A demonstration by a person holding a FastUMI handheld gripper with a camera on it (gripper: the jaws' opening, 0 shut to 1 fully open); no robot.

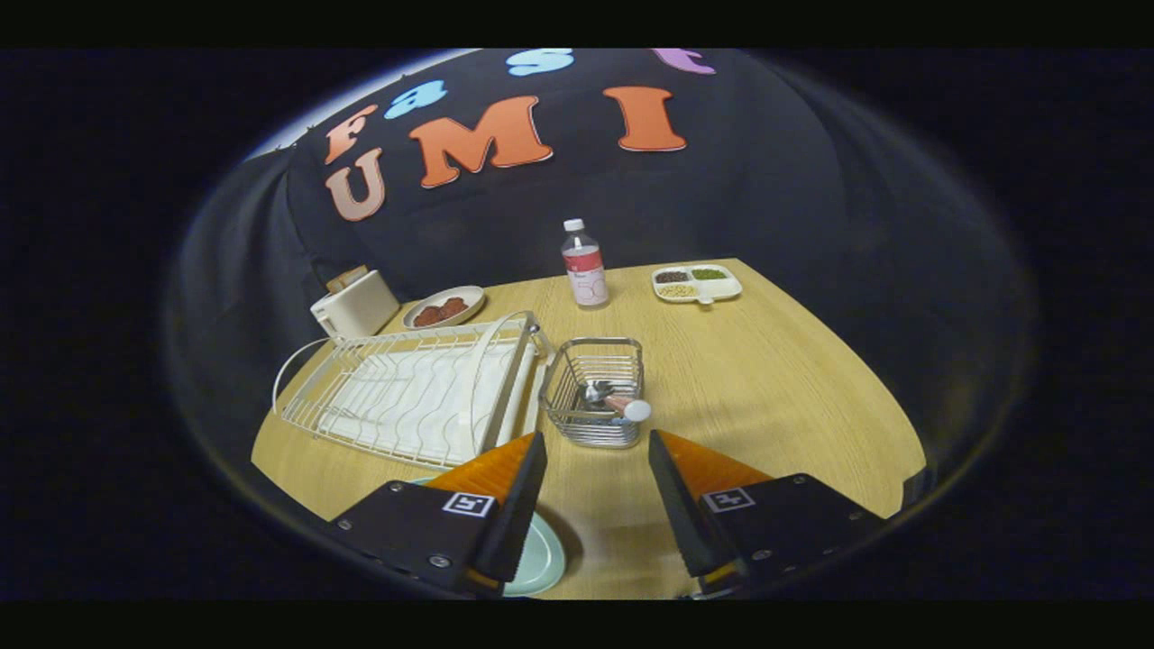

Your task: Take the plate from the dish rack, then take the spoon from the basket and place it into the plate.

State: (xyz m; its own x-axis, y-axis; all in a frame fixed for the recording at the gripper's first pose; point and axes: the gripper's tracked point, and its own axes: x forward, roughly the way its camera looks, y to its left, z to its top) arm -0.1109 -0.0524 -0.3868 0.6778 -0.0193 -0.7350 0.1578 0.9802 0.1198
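My gripper [597, 460] is open above the wooden table [766, 397], with nothing between its fingers. Just ahead of the fingertips stands a wire basket [597, 389]. In it lies the spoon [618, 403], its metal bowl down inside and its white-tipped handle leaning over the near rim. The pale green plate [541, 559] lies flat on the table under and beside my left finger [505, 505], mostly hidden by it. The white wire dish rack [415, 397] sits to the left of the basket, on a white mat, with no dishes in it.
Beyond the basket stands a clear bottle [584, 264] with a red label. A white divided dish [696, 282] with beans sits at the far right. A bowl [444, 307] of dark red food and a white toaster [354, 305] stand behind the rack.
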